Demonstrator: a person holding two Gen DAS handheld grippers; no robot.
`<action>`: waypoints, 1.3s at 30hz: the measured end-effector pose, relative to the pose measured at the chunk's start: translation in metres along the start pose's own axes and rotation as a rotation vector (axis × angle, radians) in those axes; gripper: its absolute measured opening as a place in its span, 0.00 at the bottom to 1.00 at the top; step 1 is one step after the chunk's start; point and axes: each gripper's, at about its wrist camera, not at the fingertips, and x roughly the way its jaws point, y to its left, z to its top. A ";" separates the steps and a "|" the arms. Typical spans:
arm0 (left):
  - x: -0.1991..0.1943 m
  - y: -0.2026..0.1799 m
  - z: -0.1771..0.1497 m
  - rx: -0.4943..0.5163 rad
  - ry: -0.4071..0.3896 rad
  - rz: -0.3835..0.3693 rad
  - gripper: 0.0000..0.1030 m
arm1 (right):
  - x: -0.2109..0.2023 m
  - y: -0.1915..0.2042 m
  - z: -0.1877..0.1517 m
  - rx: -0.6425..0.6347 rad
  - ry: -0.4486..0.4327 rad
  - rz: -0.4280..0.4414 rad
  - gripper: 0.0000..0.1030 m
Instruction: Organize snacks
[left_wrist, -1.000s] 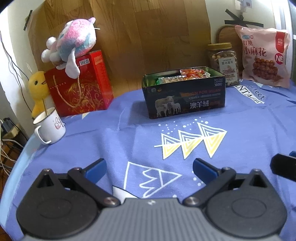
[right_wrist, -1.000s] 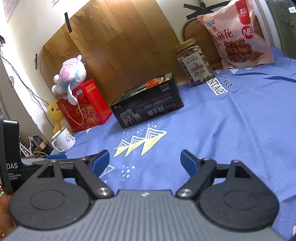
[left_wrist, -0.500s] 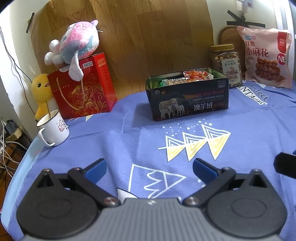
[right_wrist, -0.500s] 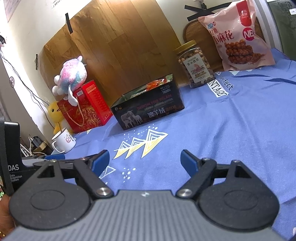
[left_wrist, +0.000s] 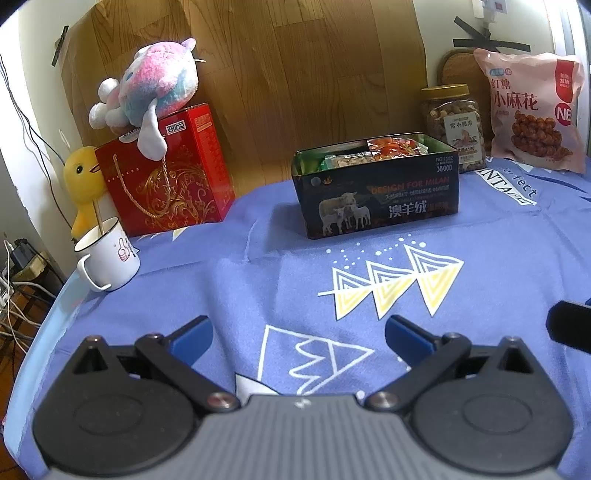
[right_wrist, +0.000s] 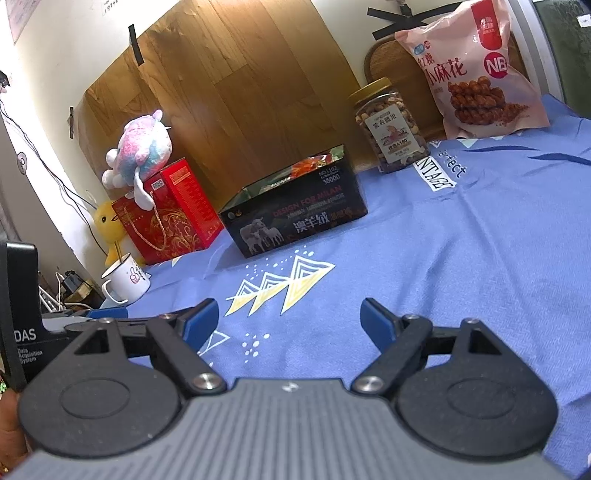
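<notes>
A black open tin with sheep on its side stands on the blue tablecloth; snack packets lie inside it. It also shows in the right wrist view. A nut jar and a pink snack bag stand behind it to the right. My left gripper is open and empty, low over the cloth, well short of the tin. My right gripper is open and empty too.
A red gift box with a plush toy on top stands at the back left, beside a yellow duck and a white mug. The table edge runs down the left. A wooden board leans behind.
Both grippers have pulled back and risen slightly, so the tin and snacks sit a little lower in view. Both stay open and empty.
</notes>
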 end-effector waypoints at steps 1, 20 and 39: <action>0.000 0.000 0.000 0.002 -0.001 0.003 1.00 | 0.000 0.000 0.000 0.002 0.000 0.001 0.83; 0.002 -0.004 0.001 0.031 -0.011 -0.003 1.00 | 0.004 -0.002 0.000 0.012 0.006 -0.021 0.83; -0.004 -0.001 0.007 -0.006 -0.041 -0.047 1.00 | -0.001 0.003 0.005 -0.003 -0.013 -0.035 0.83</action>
